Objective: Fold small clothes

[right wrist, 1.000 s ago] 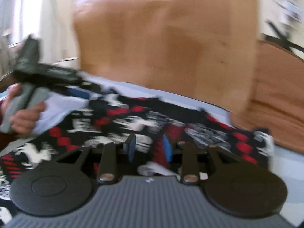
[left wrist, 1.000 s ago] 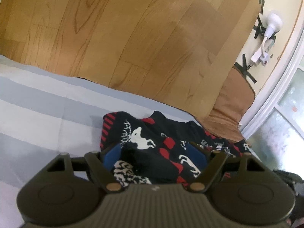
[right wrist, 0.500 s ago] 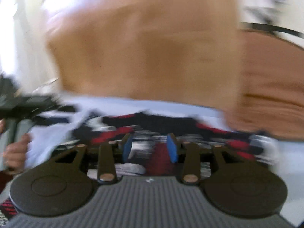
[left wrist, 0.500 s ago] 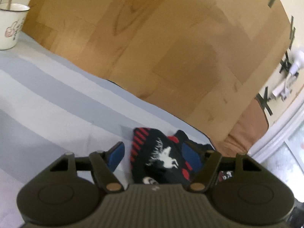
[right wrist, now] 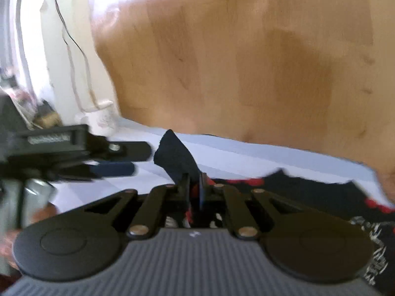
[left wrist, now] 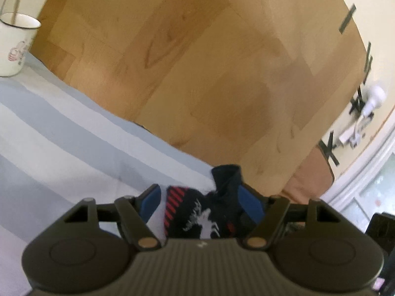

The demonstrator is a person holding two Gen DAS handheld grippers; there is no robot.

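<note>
A small black garment (left wrist: 205,217) with red stripes and white reindeer lies on the grey-striped cloth (left wrist: 61,148). My left gripper (left wrist: 201,197) is open, its blue pads on either side of a raised fold of the garment, not clamping it. In the right wrist view my right gripper (right wrist: 195,185) is shut on a dark corner of the garment (right wrist: 175,155), which sticks up past the fingertips. The rest of the garment (right wrist: 321,194) spreads to the right. The left gripper (right wrist: 98,157) shows at the left, held in a hand.
A white enamel mug (left wrist: 14,44) stands at the far left of the cloth. A wood-grain panel (left wrist: 197,61) rises behind the cloth. A brown cushion (left wrist: 311,175) lies at the right. A white wall with a cable (right wrist: 69,49) is at the left.
My right gripper has closed on a corner of the garment and lifted it. My left gripper has stayed open and swung left, so less of the garment sits between its fingers.
</note>
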